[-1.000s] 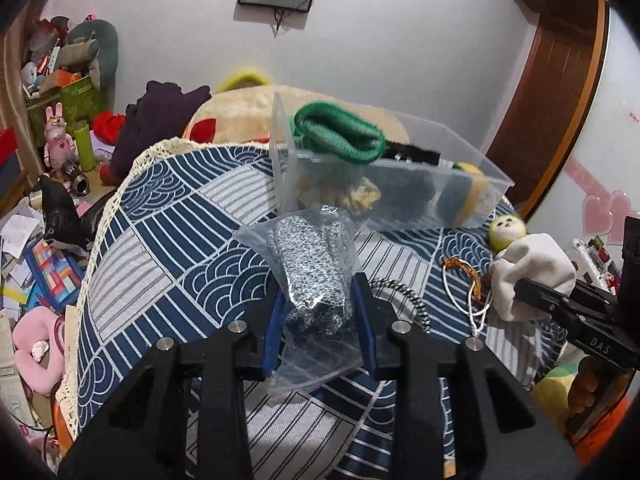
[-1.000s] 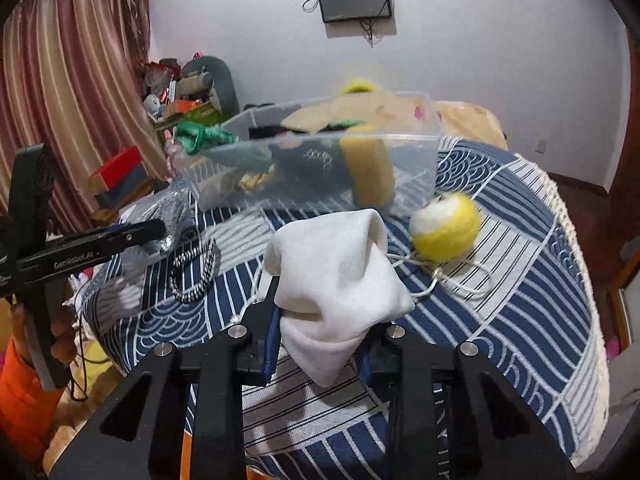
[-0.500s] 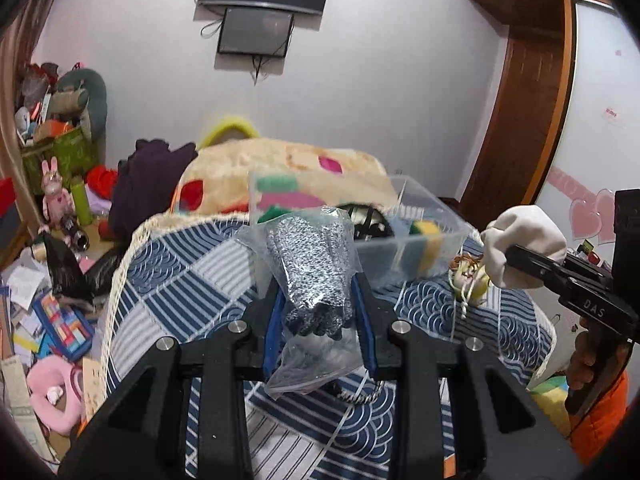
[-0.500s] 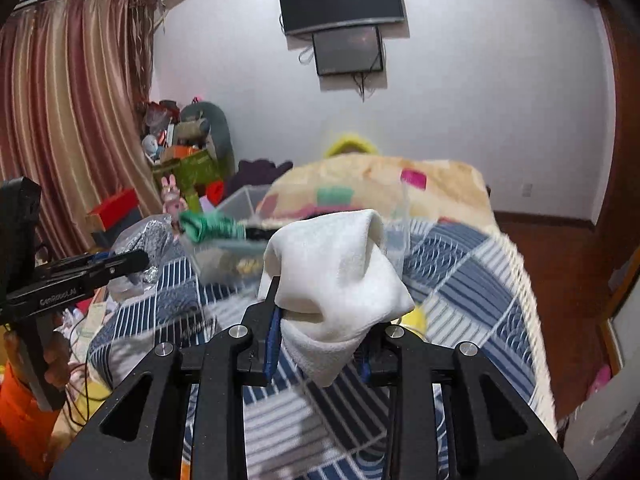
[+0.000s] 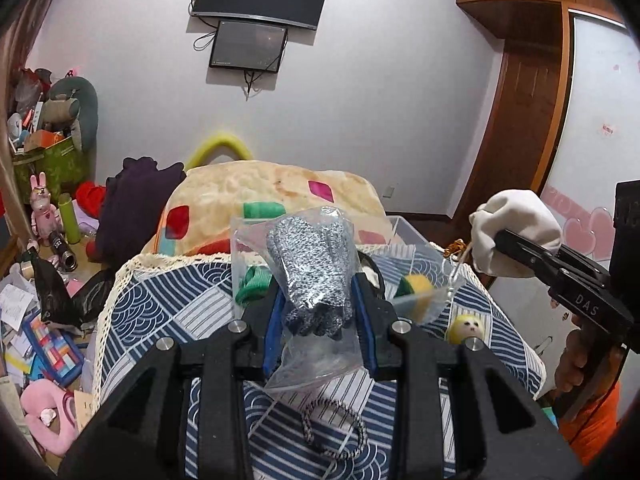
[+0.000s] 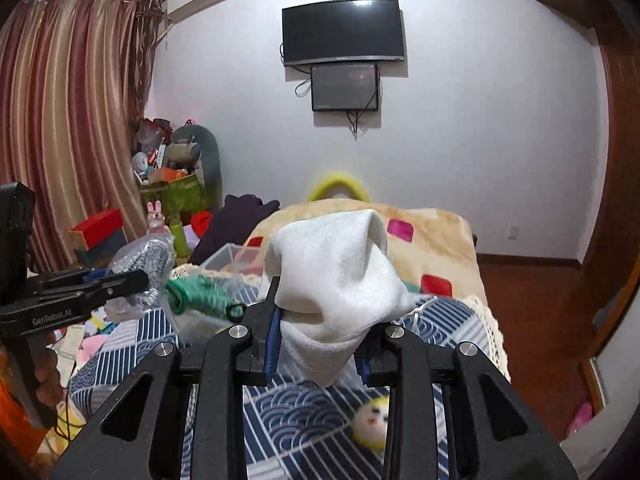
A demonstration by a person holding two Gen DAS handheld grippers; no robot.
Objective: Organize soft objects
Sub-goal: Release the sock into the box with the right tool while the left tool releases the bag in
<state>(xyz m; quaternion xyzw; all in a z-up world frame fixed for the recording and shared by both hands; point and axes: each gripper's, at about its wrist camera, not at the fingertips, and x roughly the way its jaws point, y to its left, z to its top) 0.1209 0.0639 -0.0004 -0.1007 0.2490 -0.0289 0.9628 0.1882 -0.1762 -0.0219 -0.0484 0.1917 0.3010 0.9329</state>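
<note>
Both loads are up off the bed now: my left gripper point(image 5: 318, 312) has its jaws clamped on the bagged grey gloves point(image 5: 312, 268), my right gripper point(image 6: 318, 344) pinches the white cloth point(image 6: 336, 280). The clear bin point(image 5: 404, 236) ahead already holds a green band point(image 5: 252, 284) and a sponge. Left on the bed: a speckled cord loop point(image 5: 332, 428) and a yellow doll head point(image 5: 466, 328). The bin's near wall is what I'd need to clear.
</note>
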